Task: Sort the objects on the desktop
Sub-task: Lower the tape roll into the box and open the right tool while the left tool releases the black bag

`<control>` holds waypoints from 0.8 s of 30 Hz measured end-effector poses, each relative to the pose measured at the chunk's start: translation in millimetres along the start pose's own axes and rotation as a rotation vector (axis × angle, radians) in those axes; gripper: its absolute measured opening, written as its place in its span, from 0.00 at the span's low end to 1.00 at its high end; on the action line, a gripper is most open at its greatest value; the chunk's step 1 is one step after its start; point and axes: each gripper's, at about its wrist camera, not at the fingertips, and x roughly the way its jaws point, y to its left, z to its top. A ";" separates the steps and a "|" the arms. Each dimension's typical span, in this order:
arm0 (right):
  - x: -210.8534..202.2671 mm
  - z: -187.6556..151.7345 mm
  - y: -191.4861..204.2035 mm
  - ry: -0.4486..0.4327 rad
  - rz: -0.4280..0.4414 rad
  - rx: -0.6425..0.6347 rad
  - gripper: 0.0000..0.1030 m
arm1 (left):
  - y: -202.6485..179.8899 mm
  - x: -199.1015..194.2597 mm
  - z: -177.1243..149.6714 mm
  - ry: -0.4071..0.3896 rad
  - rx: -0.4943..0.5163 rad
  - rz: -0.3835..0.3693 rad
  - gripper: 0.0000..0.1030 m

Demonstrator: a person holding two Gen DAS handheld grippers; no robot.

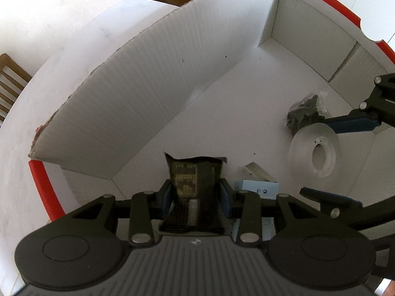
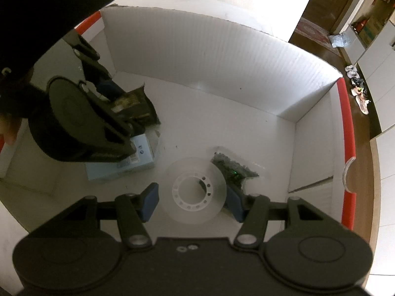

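Observation:
Both grippers reach down into a white cardboard box (image 1: 148, 86) with red-taped edges. My left gripper (image 1: 195, 187) is shut on a black sachet (image 1: 192, 172) with gold print, whose lower end hangs between the blue pads; the right wrist view shows this sachet (image 2: 140, 106) at the box's left. My right gripper (image 2: 193, 197) is shut on a clear tape roll (image 2: 195, 190) with a white core, pads on its rim. The left wrist view shows the tape roll (image 1: 313, 150) between the right gripper's fingers (image 1: 353, 123).
A light blue carton (image 2: 138, 162) lies on the box floor beside the left gripper. A dark crumpled packet (image 2: 232, 170) lies just beyond the tape roll. The box stands on a white table (image 1: 49, 37); a wooden chair (image 1: 9, 83) is at its left edge.

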 end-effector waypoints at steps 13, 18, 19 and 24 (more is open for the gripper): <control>-16.5 -11.3 -5.6 -0.054 0.006 0.010 0.71 | -5.3 -13.5 -2.4 -0.070 -0.025 -0.012 0.60; -31.2 -17.7 -12.5 -0.098 0.010 0.015 0.72 | -6.4 -26.9 -2.8 -0.114 -0.062 -0.025 0.65; -35.1 -18.9 -14.0 -0.107 0.013 0.018 0.72 | -6.6 -29.6 -3.3 -0.122 -0.065 -0.023 0.65; -51.8 -26.2 -20.5 -0.146 0.029 0.031 0.74 | -8.5 -44.7 -9.7 -0.162 -0.077 -0.032 0.68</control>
